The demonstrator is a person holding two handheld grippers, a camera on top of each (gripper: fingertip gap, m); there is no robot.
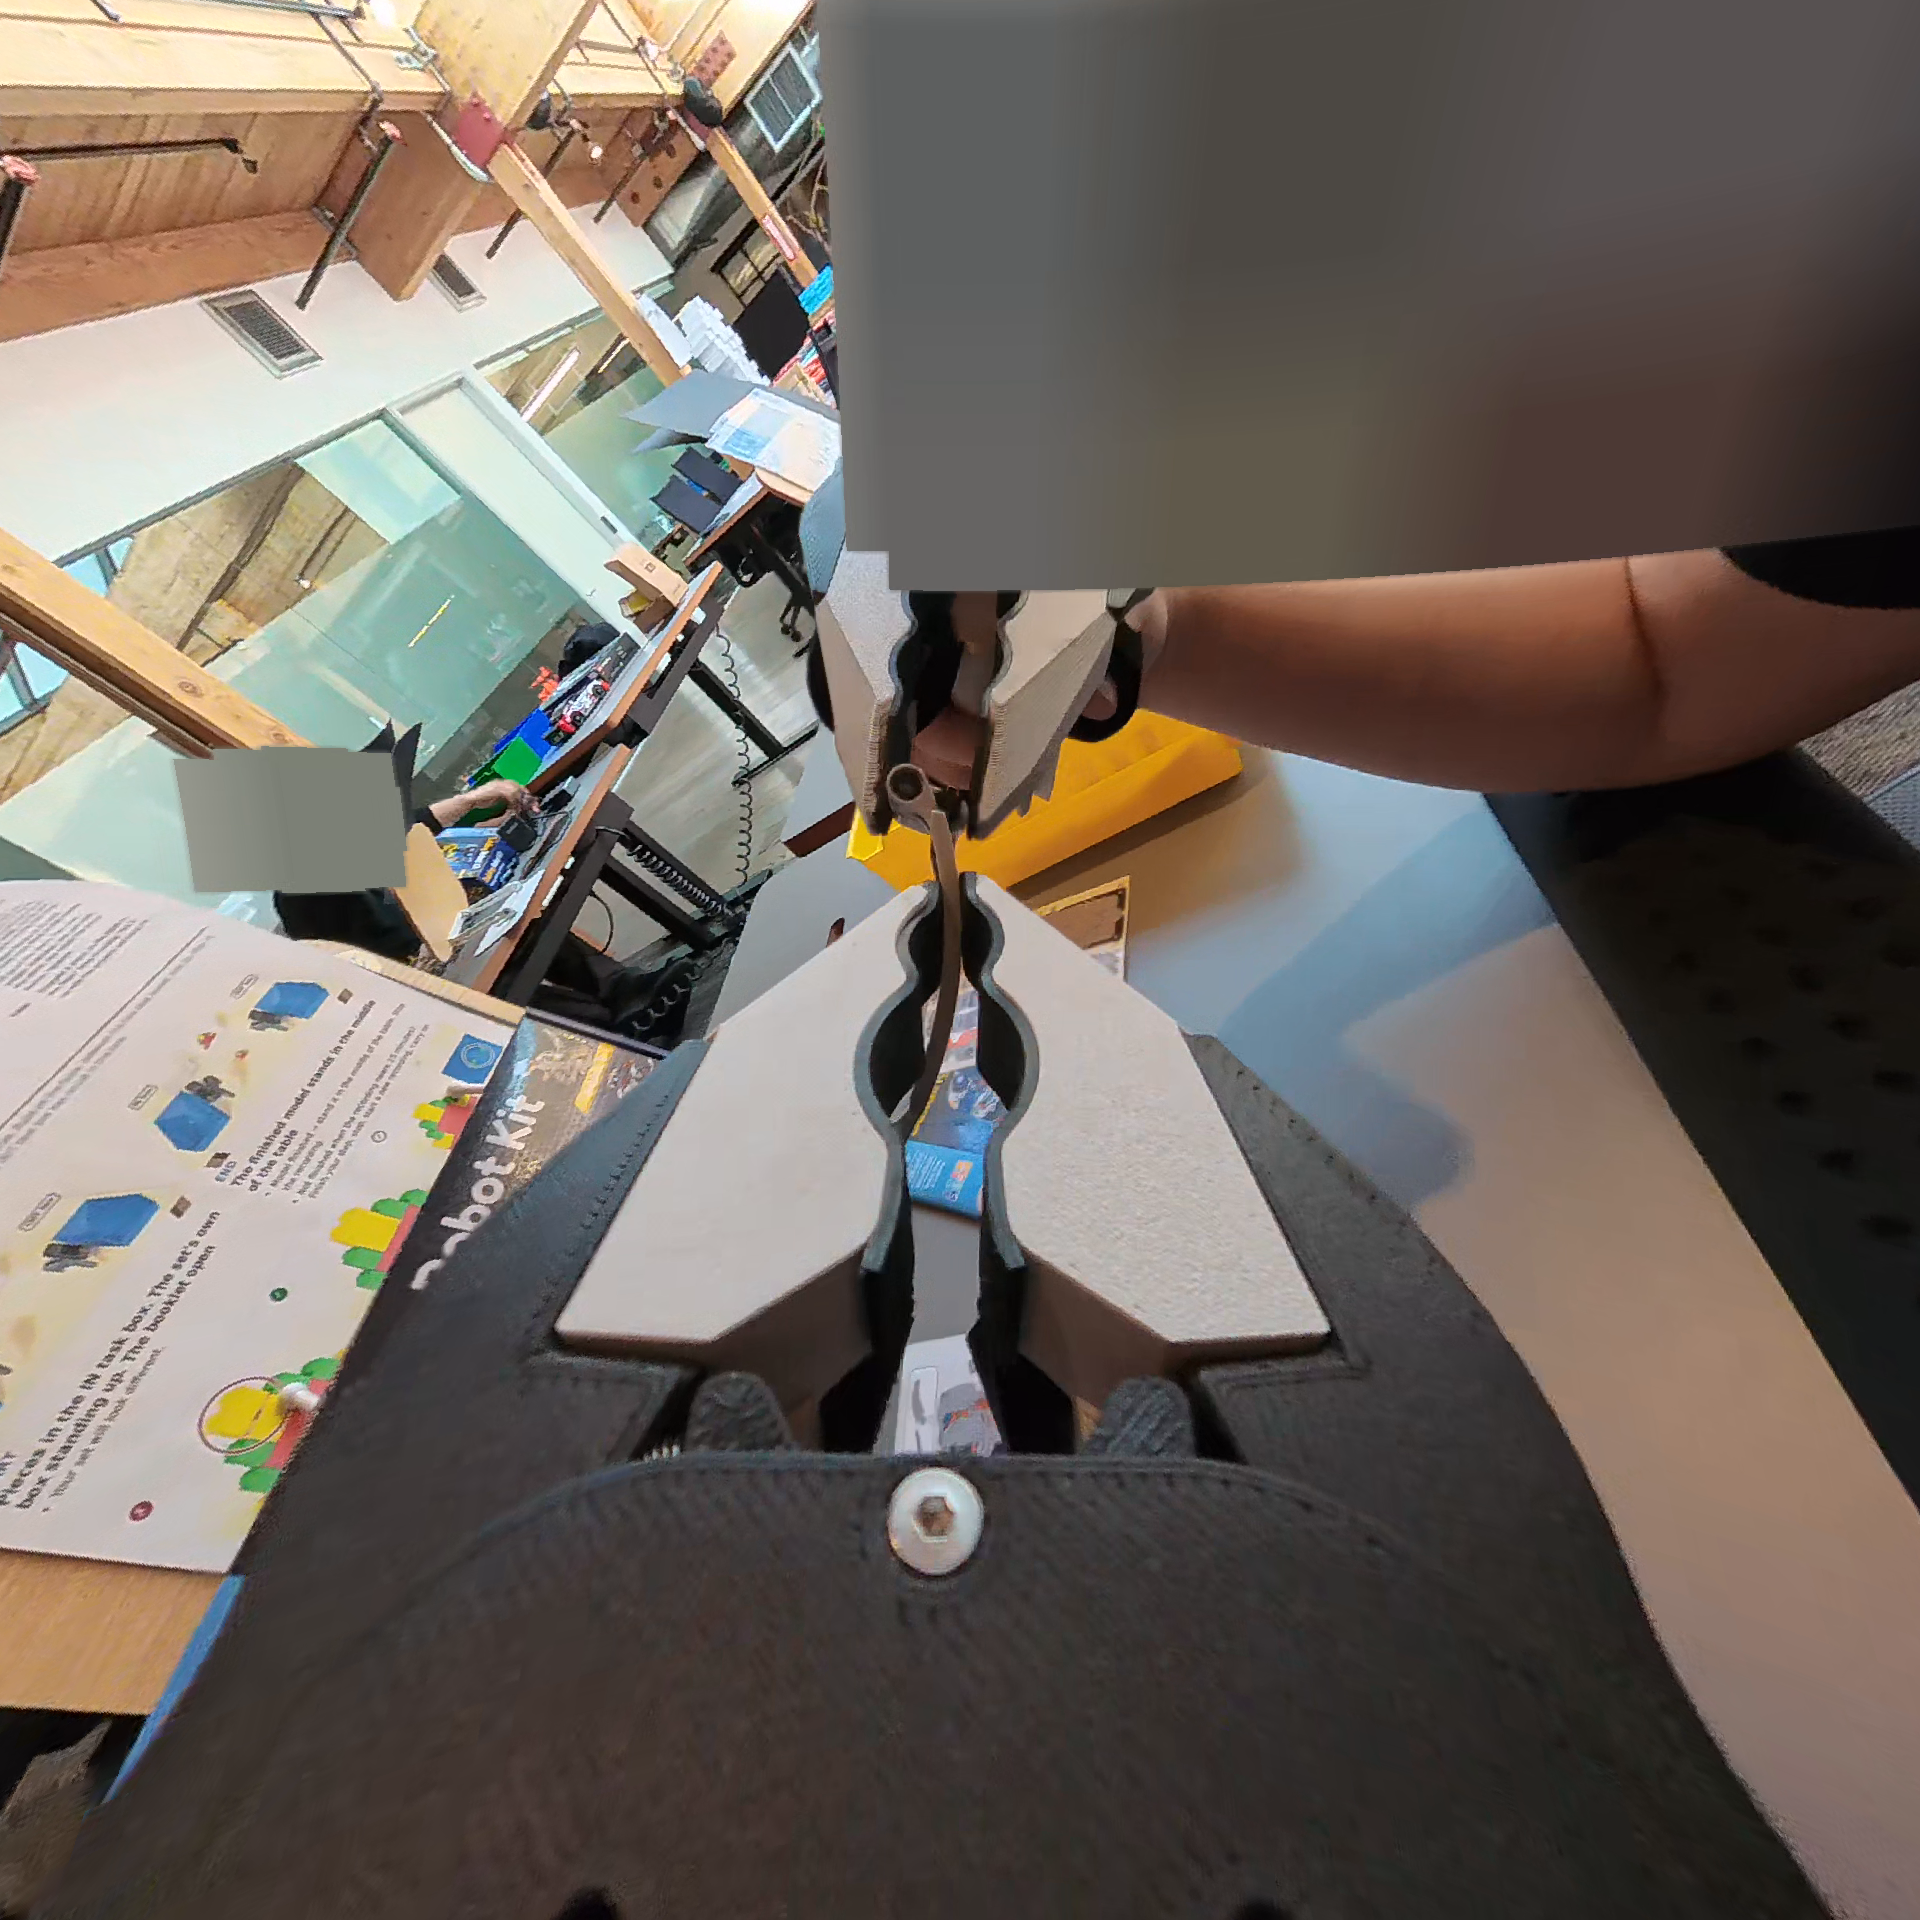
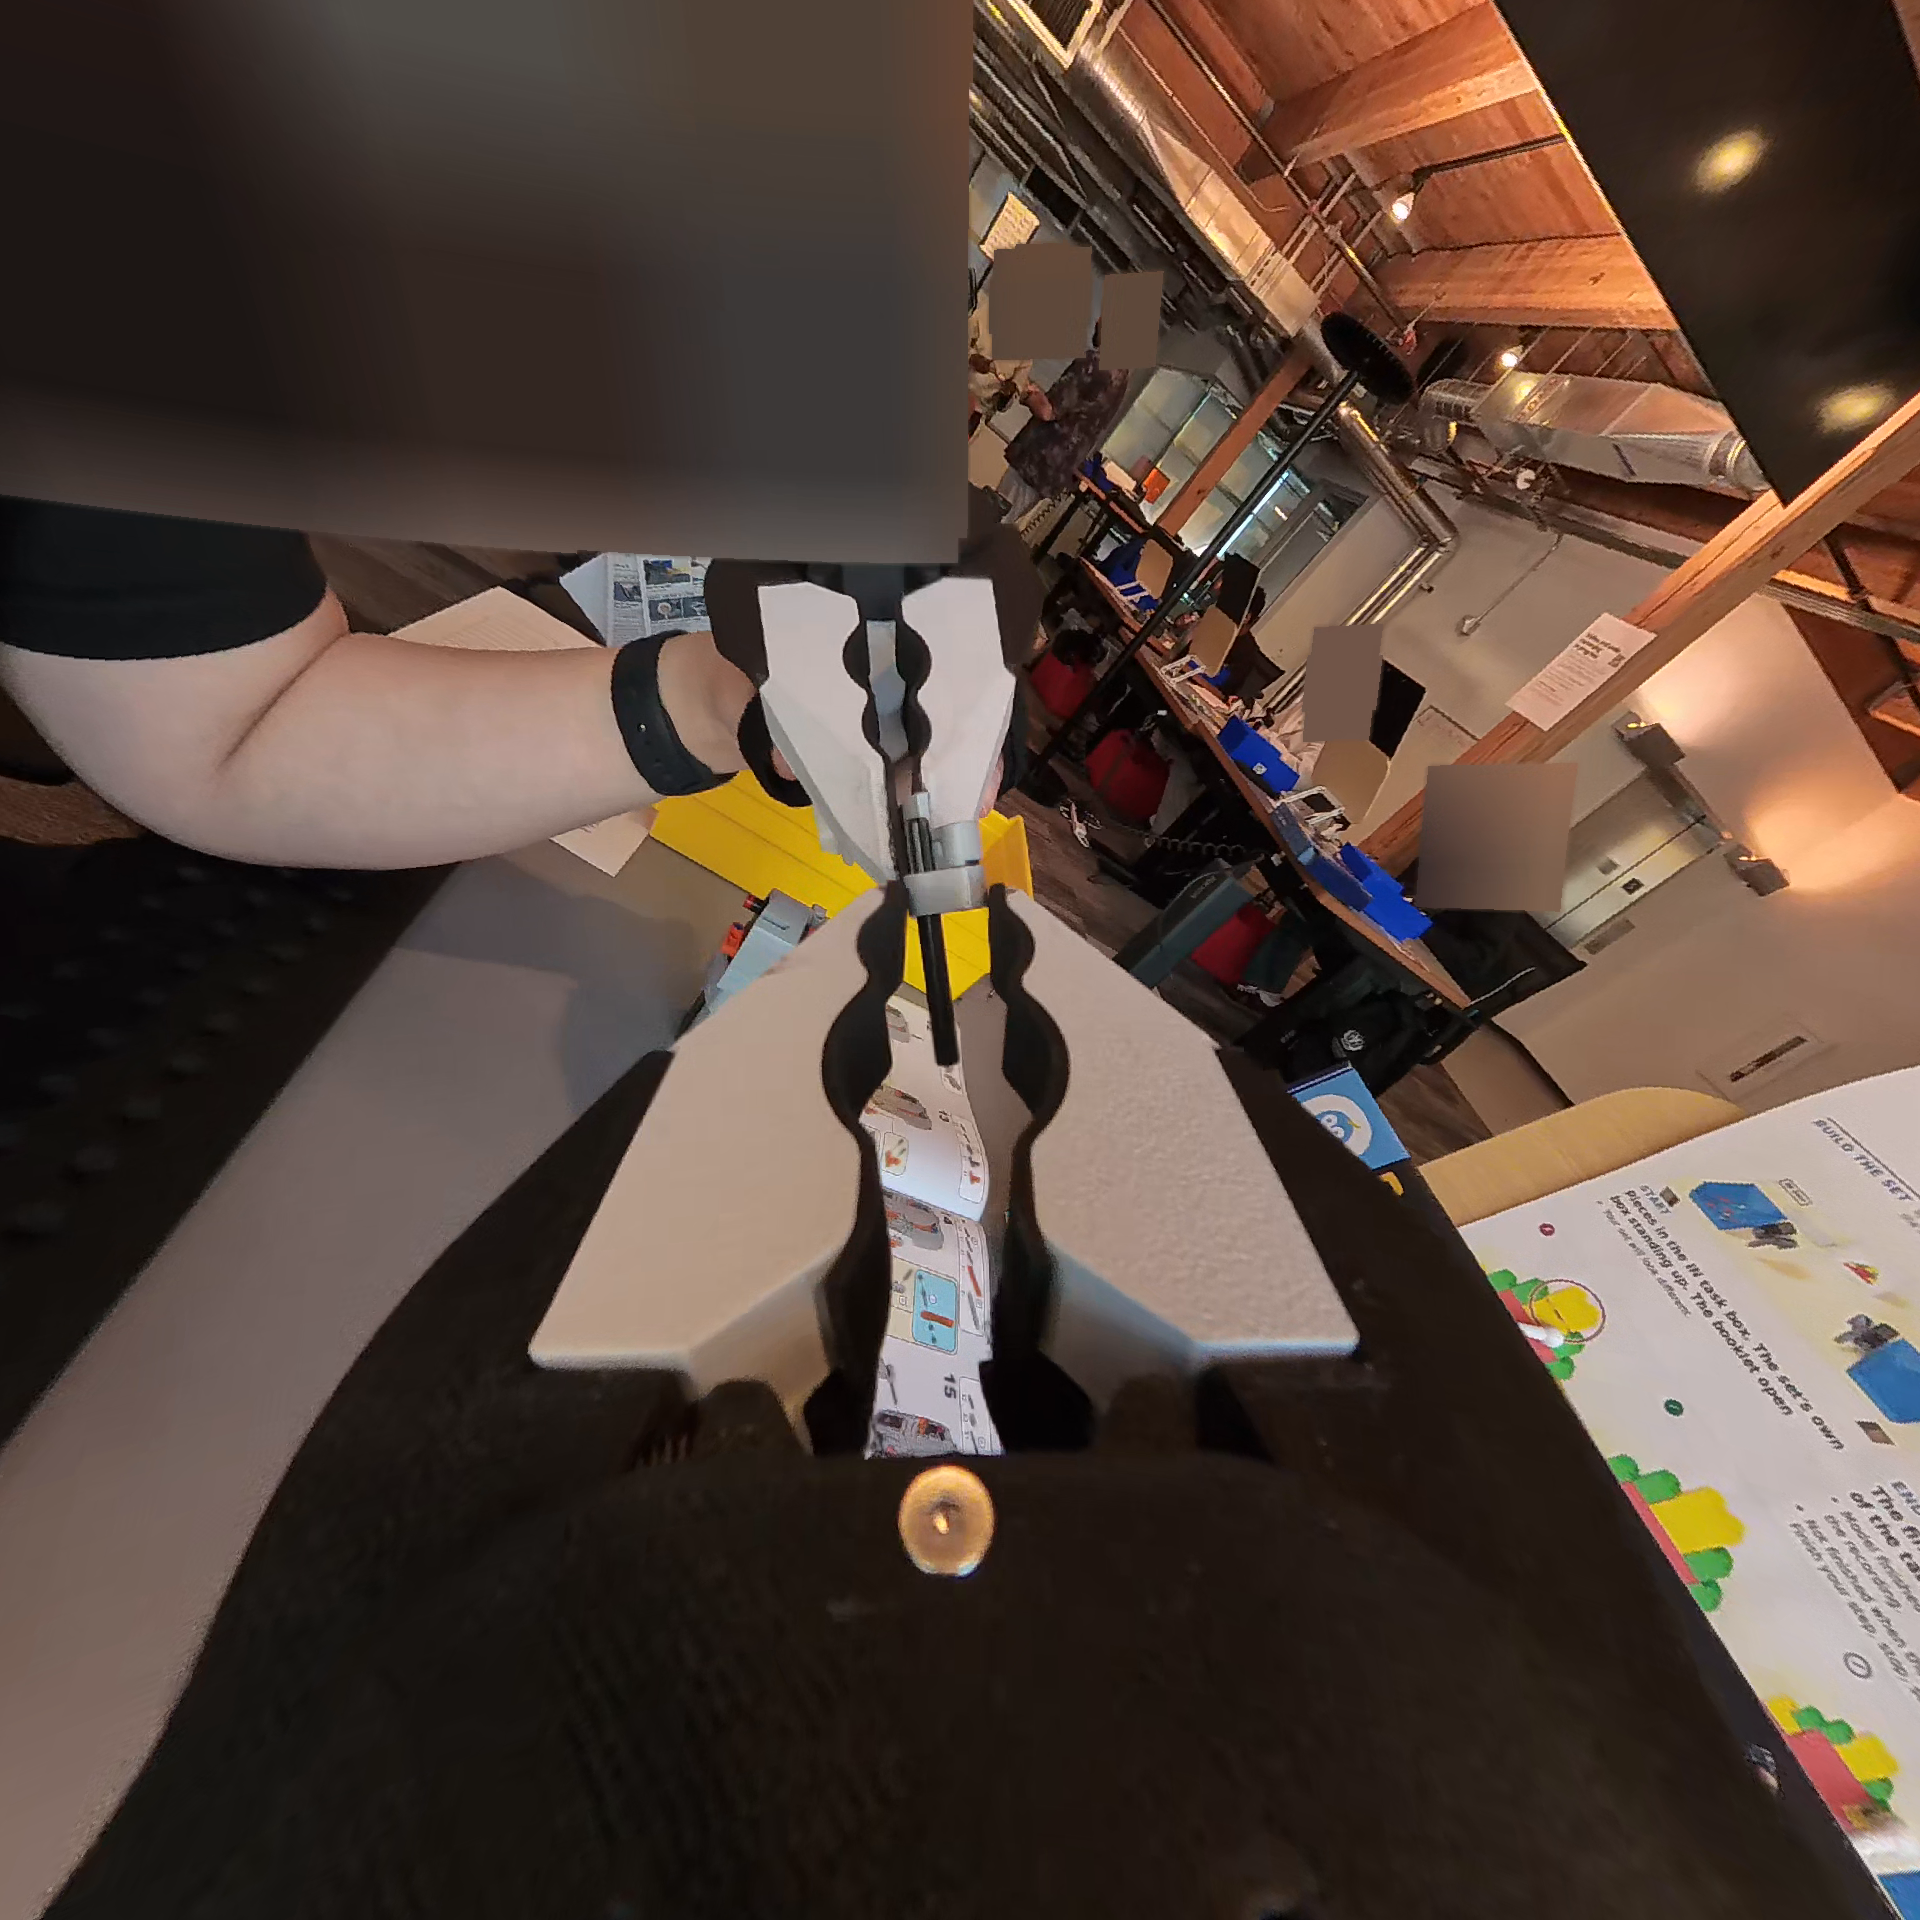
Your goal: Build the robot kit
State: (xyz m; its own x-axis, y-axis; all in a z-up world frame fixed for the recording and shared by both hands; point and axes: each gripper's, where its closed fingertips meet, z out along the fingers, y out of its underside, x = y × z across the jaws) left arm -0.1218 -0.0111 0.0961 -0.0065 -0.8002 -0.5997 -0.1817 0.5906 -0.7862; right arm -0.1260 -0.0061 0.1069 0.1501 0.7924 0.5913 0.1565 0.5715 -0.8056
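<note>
A: Where's the rod?

B: The black axle [image 2: 935, 987] is up in the air between the 2 grippers, above the table [image 1: 1558, 1143]. It runs through a grey connector [image 2: 948, 868].

A: Who's got what?

B: The left gripper [image 1: 943, 899] is pinched tight on the axle shaft, jaws nearly together. The right gripper [image 2: 940, 902] is narrow too, tips clamped on the connector's sides w/ the axle's free end poking back between its jaws. The tips nearly meet nose to nose.

A: How would it handle?

B: My guess: light, stiff plastic, thin and smooth, so it could twist or slide in a pinch. Best hold is on the bare shaft close to the connector. The connector is blocky w/ flat faces, so an easier grip.

A: Containers?

B: There's a yellow bin [image 1: 1143, 779] just behind the grippers, but I can't see inside it. A dark kit box [image 1: 520, 1122] sits beside it, shut as far as I can tell, w/ a printed sheet [image 1: 156, 1195] next to it. An open booklet [image 2: 935, 1299] lies under the jaws. Blue bins [image 2: 1257, 753] are on the far benches, too small to say what's in them.
</note>
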